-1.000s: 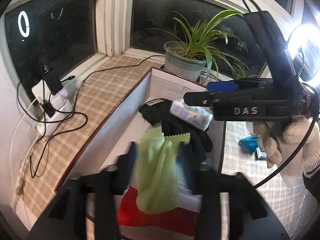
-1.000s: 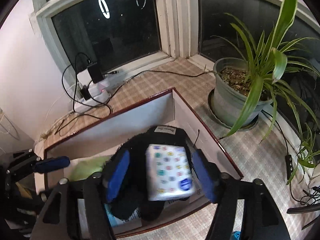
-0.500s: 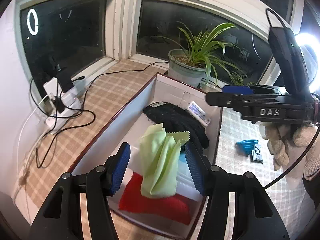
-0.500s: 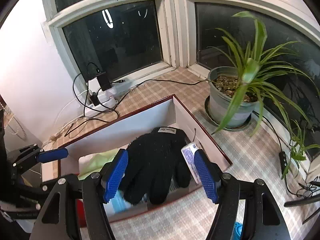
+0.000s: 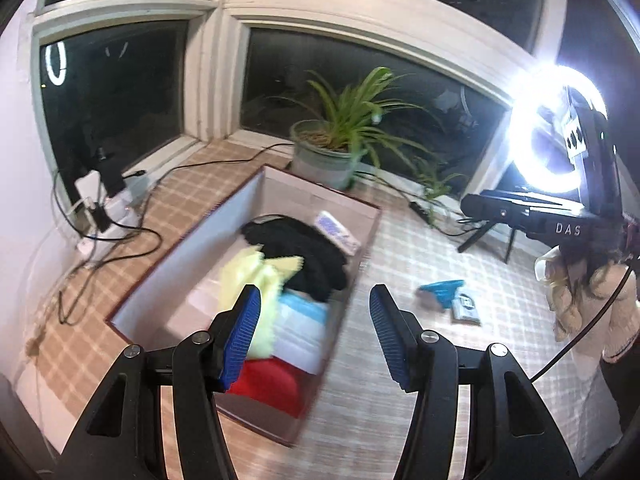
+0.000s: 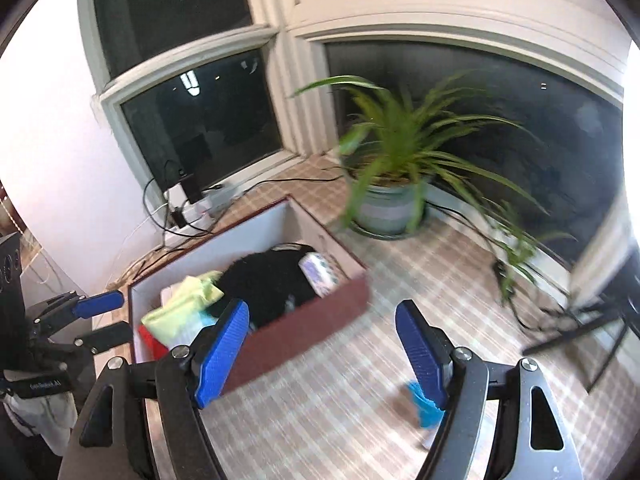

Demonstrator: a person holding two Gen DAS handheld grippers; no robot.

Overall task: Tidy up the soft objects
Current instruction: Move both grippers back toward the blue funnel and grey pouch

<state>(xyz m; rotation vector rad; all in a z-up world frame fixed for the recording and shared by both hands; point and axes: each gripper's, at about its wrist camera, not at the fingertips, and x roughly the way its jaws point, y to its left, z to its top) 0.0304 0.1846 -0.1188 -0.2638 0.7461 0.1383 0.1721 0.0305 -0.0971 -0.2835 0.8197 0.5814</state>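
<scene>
A maroon-rimmed box (image 5: pixel 362 240) (image 6: pixel 320 320) on the checked cloth holds a black glove (image 5: pixel 304 248) (image 6: pixel 268 280), a yellow-green cloth (image 5: pixel 256 280) (image 6: pixel 180 312), a tissue pack (image 5: pixel 338 234) (image 6: pixel 322 276), a light blue item (image 5: pixel 300 312) and a red item (image 5: pixel 268 384). My left gripper (image 5: pixel 316 340) is open and empty, raised above the box's near right side. My right gripper (image 6: pixel 324 364) is open and empty, above the cloth beside the box. A small blue object (image 5: pixel 442 290) (image 6: pixel 424 404) lies on the cloth to the right.
A potted spider plant (image 5: pixel 332 152) (image 6: pixel 384 200) stands behind the box. A power strip with cables (image 5: pixel 96 204) (image 6: pixel 188 208) sits at the left by the window. A ring light (image 5: pixel 552 148) on a tripod is at the right. A small packet (image 5: pixel 466 308) lies near the blue object.
My left gripper let go of the yellow-green cloth and my right gripper let go of the tissue pack in the box. Both then opened, pulled up and back, and swung right.
</scene>
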